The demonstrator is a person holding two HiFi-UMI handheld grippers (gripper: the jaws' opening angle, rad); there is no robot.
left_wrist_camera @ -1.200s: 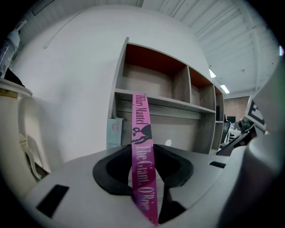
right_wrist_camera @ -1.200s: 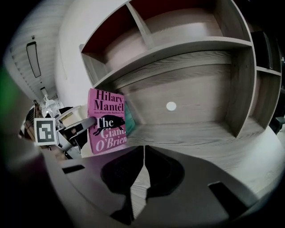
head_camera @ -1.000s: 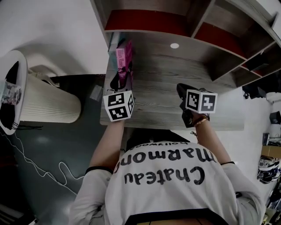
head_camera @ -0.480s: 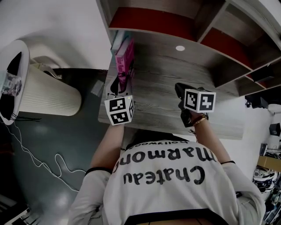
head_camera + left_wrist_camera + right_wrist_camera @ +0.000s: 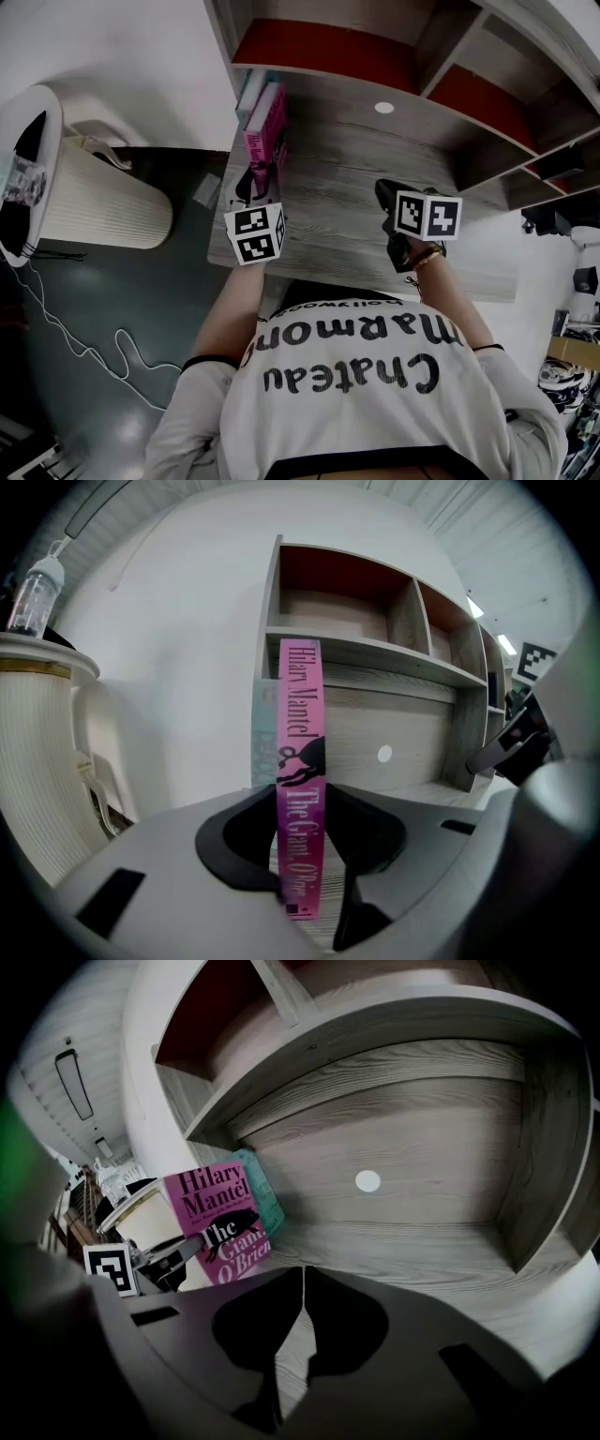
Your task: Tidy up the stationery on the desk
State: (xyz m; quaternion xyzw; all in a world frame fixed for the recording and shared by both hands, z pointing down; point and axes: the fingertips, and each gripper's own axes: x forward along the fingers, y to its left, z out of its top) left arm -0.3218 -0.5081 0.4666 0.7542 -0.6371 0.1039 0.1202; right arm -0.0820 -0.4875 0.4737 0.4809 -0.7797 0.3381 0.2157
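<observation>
Slightly lower than a second ago, my left gripper (image 5: 302, 808) clamps the upright pink book (image 5: 300, 714) dead ahead, spine vertical; my right gripper (image 5: 300, 1307) sits closed, empty, well right.

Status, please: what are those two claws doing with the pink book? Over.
Left gripper shut on pink book, upright beside teal book. Right gripper shut, empty, above desk. No obstruction seen.
</observation>
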